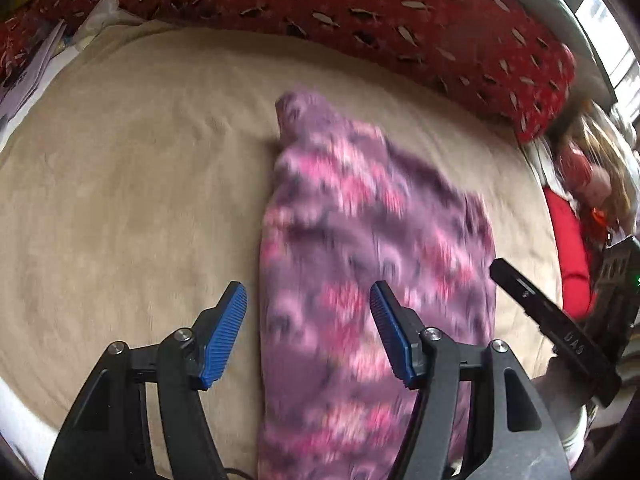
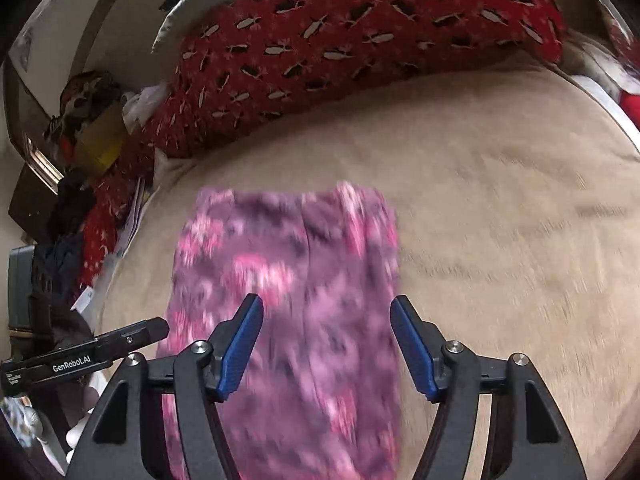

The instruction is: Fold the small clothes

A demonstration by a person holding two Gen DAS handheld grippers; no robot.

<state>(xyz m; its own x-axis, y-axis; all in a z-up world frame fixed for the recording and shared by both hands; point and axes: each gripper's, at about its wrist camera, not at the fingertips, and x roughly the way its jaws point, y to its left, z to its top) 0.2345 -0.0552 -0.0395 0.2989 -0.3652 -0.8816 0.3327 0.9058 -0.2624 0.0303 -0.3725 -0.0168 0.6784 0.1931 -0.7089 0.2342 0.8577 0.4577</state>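
Observation:
A small purple and pink patterned garment (image 1: pixel 360 264) lies flat in a long folded strip on a beige blanket (image 1: pixel 132 184). It also shows in the right wrist view (image 2: pixel 288 280). My left gripper (image 1: pixel 308 332) is open and empty, hovering above the garment's near left edge. My right gripper (image 2: pixel 326 344) is open and empty above the garment's near right part. The right gripper's body shows at the right of the left wrist view (image 1: pixel 552 320). The left gripper's body shows at the left of the right wrist view (image 2: pixel 88 356). Both views are blurred.
A red patterned pillow (image 1: pixel 380 20) runs along the far edge of the blanket, also in the right wrist view (image 2: pixel 360 40). Papers (image 1: pixel 28 76) lie far left. A doll and red cloth (image 1: pixel 580 184) lie right. Clutter (image 2: pixel 88 120) is stacked beside the bed.

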